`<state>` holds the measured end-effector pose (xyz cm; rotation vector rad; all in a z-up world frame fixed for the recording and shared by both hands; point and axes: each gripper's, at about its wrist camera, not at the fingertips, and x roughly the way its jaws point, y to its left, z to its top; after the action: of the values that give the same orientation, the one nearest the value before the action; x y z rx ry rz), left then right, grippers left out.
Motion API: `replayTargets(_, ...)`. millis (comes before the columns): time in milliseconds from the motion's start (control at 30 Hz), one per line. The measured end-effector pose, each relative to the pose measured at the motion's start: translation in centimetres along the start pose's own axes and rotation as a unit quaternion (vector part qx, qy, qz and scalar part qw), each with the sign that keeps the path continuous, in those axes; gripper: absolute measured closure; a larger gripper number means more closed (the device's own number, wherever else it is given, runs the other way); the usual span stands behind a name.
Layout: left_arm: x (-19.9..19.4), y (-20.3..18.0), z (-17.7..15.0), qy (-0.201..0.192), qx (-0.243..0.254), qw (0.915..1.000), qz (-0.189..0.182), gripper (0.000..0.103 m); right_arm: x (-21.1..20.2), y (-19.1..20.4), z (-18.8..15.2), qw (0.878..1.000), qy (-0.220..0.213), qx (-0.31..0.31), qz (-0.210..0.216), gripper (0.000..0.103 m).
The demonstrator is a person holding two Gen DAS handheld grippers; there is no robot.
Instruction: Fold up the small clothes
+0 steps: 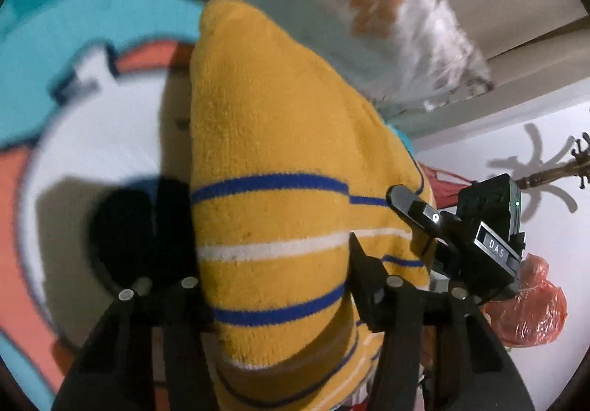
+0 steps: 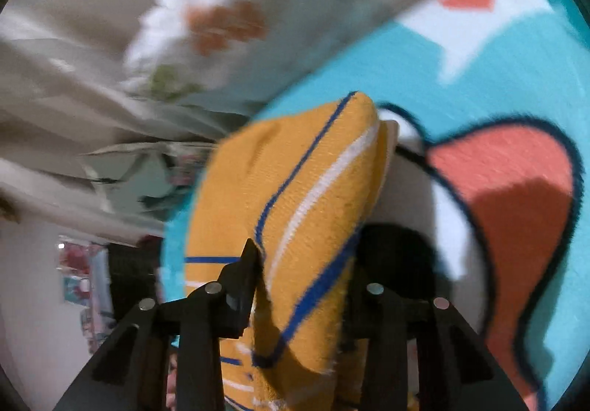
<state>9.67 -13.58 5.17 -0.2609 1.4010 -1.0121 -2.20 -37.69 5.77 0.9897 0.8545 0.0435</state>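
A yellow striped garment (image 1: 269, 160) is being held bunched between the fingers of the left gripper (image 1: 273, 278), whose pads are pressing on the cloth. Its other end is being clamped likewise by the right gripper (image 2: 306, 285), above a turquoise cartoon-print blanket (image 2: 479, 79), near a white floral pillow (image 1: 398, 13).

A teal cartoon-print blanket (image 2: 405, 64) carries the striped yellow garment (image 1: 280, 138).

A small mustard-yellow knitted garment (image 1: 280, 138), banded with blue and white stripes, was bunched into a raised fold. It stood lifted over a turquoise cartoon-print blanket (image 2: 479, 72), its fabric doubled and creased.
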Motion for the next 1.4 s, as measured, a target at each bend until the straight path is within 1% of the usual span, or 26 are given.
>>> replayTargets(67,-1.6,0.1,1.0,-0.014,0.006,0.9997,0.019,0.048,0.5,1.8,0.4,1.000,-0.008,-0.016,0.003,0.063)
replayTargets(133,-1.9,0.7,2.0,-0.021,0.012,0.9968,0.076,0.042,2.3,2.6,0.7,0.999,-0.010,-0.028,-0.029,0.059)
replayTargets(167,-1.7,1.2,2.3,-0.020,0.015,0.9928,0.117,0.042,3.2,2.6,0.8,0.997,-0.011,-0.042,-0.067,0.055)
replayTargets(200,-1.4,1.8,2.3,-0.013,0.015,0.9878,0.154,0.042,4.1,2.6,0.8,0.992,-0.012,-0.056,-0.114,0.055)
replayTargets(233,-1.5,2.5,2.1,-0.008,0.013,0.9855,0.169,0.042,5.0,2.5,0.8,0.983,-0.007,-0.068,-0.168,0.055)
replayTargets(267,-2.0,2.8,1.6,-0.012,0.011,0.9866,0.162,0.042,5.3,2.3,0.8,0.979,0.000,-0.064,-0.194,0.052)
replayTargets(333,-4.1,2.7,0.2,-0.037,0.021,0.9878,0.150,0.041,3.2,2.8,0.1,0.981,-0.029,-0.047,-0.185,0.052)
replayTargets(400,-6.3,1.9,-1.2,-0.070,0.050,0.9816,0.170,0.039,1.1,5.0,-0.7,0.973,-0.064,-0.074,-0.210,0.052)
replayTargets(433,-7.6,1.4,-2.0,-0.094,0.071,0.9735,0.196,0.035,0.3,6.1,-1.1,0.969,-0.076,-0.089,-0.217,0.052)
replayTargets(467,-8.7,0.9,-2.6,-0.118,0.089,0.9631,0.225,0.032,-0.3,7.4,-1.5,0.966,-0.089,-0.105,-0.219,0.048)
replayTargets(500,-9.9,0.4,-3.3,-0.149,0.104,0.9496,0.255,0.025,-0.7,8.6,-2.1,0.965,-0.096,-0.120,-0.211,0.042)
replayTargets(533,-11.2,0.5,-3.4,-0.176,0.112,0.9395,0.272,0.019,-0.4,9.8,-2.8,0.968,-0.093,-0.134,-0.193,0.041)
replayTargets(633,-15.1,0.5,-4.2,-0.266,0.123,0.9053,0.307,0.008,2.5,10.4,-4.5,0.976,-0.046,-0.142,-0.156,0.040)
replayTargets(700,-17.6,0.3,-4.4,-0.311,0.136,0.8803,0.332,0.000,5.1,9.1,-5.8,0.975,-0.013,-0.131,-0.179,0.041)
replayTargets(733,-18.0,-0.1,-3.9,-0.318,0.140,0.8756,0.335,0.000,6.0,8.1,-6.2,0.971,-0.003,-0.121,-0.205,0.041)
replayTargets(800,-19.6,-0.3,-3.6,-0.328,0.147,0.8721,0.333,0.000,6.1,7.2,-6.4,0.962,-0.009,-0.117,-0.245,0.041)
replayTargets(867,-20.8,-0.2,-3.8,-0.329,0.150,0.8788,0.311,0.000,5.4,7.8,-6.2,0.955,-0.013,-0.115,-0.272,0.041)
replayTargets(1000,-21.7,0.6,-4.5,-0.325,0.128,0.8880,0.299,0.000,4.3,11.4,-6.4,0.950,-0.038,-0.144,-0.275,0.041)
replayTargets(1100,-20.7,0.8,-4.9,-0.316,0.124,0.8931,0.296,0.000,6.5,14.1,-7.1,0.950,-0.031,-0.172,-0.257,0.038)
replayTargets(1167,-20.6,0.6,-5.3,-0.321,0.136,0.8830,0.314,0.000,9.0,14.7,-7.9,0.950,-0.005,-0.180,-0.255,0.038)
replayTargets(1233,-20.9,0.1,-6.0,-0.335,0.158,0.8673,0.332,0.000,11.4,14.1,-8.8,0.947,0.023,-0.181,-0.265,0.036)
replayTargets(1267,-21.0,-0.2,-6.3,-0.342,0.171,0.8594,0.339,0.000,12.6,13.6,-9.2,0.942,0.035,-0.178,-0.284,0.033)
replayTargets(1300,-21.1,-0.3,-6.5,-0.342,0.176,0.8575,0.342,0.000,12.8,13.7,-9.3,0.940,0.031,-0.176,-0.292,0.032)
replayTargets(1333,-21.1,-0.2,-6.4,-0.334,0.175,0.8602,0.343,0.000,12.5,13.8,-9.4,0.939,0.026,-0.173,-0.296,0.032)
replayTargets(1367,-21.0,0.1,-6.3,-0.321,0.170,0.8673,0.341,0.000,12.3,14.1,-9.6,0.939,0.028,-0.167,-0.300,0.032)
replayTargets(1400,-20.8,0.6,-6.1,-0.300,0.164,0.8796,0.330,0.000,12.1,14.2,-9.7,0.939,0.030,-0.164,-0.301,0.032)
